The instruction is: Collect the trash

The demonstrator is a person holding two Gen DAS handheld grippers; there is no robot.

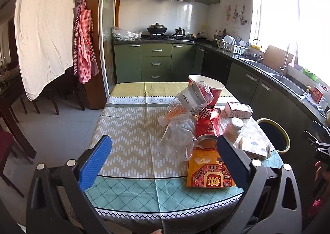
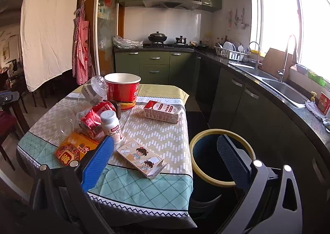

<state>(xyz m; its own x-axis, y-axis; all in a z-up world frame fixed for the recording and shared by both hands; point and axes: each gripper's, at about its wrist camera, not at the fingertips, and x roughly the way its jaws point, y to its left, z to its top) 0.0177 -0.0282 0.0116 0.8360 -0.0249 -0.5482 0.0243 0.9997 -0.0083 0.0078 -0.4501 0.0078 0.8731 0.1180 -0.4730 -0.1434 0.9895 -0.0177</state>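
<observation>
Ribbed blue pads on the left gripper [image 1: 164, 157] and right gripper [image 2: 165, 159] are both held wide apart with nothing between them, parked at the near edge of the table [image 1: 132, 126], which is covered in a slick zigzag cloth. Trash is piled on its right half: crushed red can [image 1: 207, 123], crinkled clear bottle [image 1: 175, 141], flat orange box [image 1: 208, 174], paper bowl [image 2: 122, 89], white pill bottle [image 2: 112, 125], and milk carton [image 2: 163, 112] and cartoon box [image 2: 142, 158] lying apart. Round yellow-rimmed bin [image 2: 221, 157] sits just off the table's right edge, with open floor left of the table.
</observation>
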